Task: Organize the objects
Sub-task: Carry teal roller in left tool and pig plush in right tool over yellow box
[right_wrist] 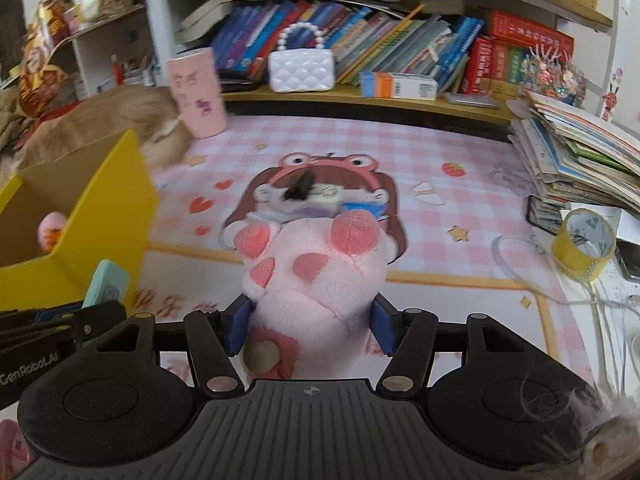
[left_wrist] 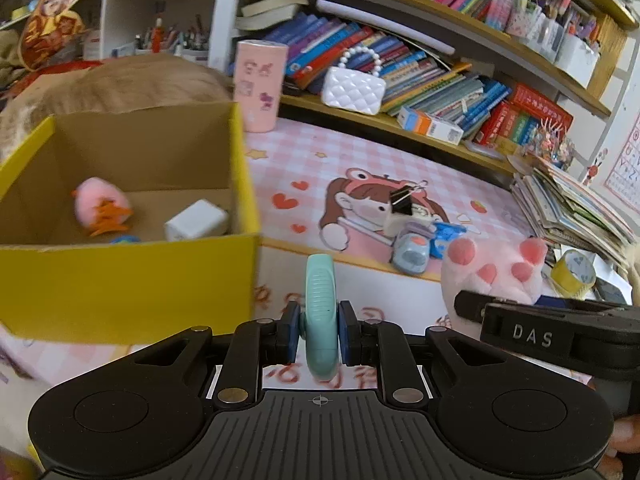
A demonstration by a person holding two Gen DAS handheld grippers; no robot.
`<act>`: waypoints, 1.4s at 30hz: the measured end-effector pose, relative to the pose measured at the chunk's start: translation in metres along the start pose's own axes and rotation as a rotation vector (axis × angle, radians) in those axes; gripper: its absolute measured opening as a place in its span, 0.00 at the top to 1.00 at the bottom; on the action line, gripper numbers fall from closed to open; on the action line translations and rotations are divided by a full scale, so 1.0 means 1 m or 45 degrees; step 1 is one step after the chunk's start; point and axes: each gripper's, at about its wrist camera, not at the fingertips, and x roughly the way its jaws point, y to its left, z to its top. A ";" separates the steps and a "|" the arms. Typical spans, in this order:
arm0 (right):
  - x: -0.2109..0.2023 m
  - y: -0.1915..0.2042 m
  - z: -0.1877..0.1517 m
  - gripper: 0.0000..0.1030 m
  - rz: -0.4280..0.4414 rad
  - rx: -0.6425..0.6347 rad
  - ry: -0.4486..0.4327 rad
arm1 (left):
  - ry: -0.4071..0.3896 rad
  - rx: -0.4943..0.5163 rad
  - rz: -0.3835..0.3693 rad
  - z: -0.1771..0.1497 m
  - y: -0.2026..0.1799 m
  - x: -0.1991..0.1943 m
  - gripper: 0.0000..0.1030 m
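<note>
My left gripper (left_wrist: 319,336) is shut on a teal oval plastic item (left_wrist: 319,308), held upright just right of the yellow cardboard box (left_wrist: 120,280). The box holds a pink plush ball (left_wrist: 102,204), a white block (left_wrist: 196,220) and a small blue thing. My right gripper (right_wrist: 312,328) is shut on a pink plush paw (right_wrist: 320,272), held above the pink checked mat (right_wrist: 440,152). The paw (left_wrist: 496,268) and right gripper also show in the left wrist view. A black binder clip (left_wrist: 404,200), a grey-blue toy (left_wrist: 412,252) and a blue toy (left_wrist: 446,238) lie on the mat.
A pink cup (left_wrist: 260,84) stands behind the box. A white pearl-handled purse (right_wrist: 300,66) sits on the book-filled shelf. A stack of booklets (right_wrist: 576,160) and a yellow tape roll (right_wrist: 582,246) are at the right. A brown furry heap (left_wrist: 120,84) lies behind the box.
</note>
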 end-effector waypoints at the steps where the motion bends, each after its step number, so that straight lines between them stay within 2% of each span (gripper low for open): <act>1: -0.003 0.006 -0.004 0.45 0.008 -0.003 0.006 | -0.004 -0.006 0.004 -0.003 0.004 -0.005 0.83; 11: -0.035 0.060 -0.031 0.45 0.067 -0.069 0.013 | -0.039 -0.036 0.047 -0.022 0.044 -0.049 0.83; 20: -0.050 0.098 -0.052 0.45 0.124 -0.093 0.037 | -0.048 -0.013 0.057 -0.039 0.066 -0.079 0.83; 27: -0.056 0.131 -0.067 0.45 0.182 -0.111 0.050 | -0.053 -0.028 0.111 -0.053 0.094 -0.103 0.83; 35: -0.064 0.169 -0.076 0.45 0.250 -0.142 0.038 | -0.086 -0.053 0.177 -0.062 0.125 -0.131 0.83; 42: -0.071 0.188 -0.075 0.45 0.256 -0.151 0.006 | -0.135 -0.072 0.202 -0.062 0.143 -0.147 0.83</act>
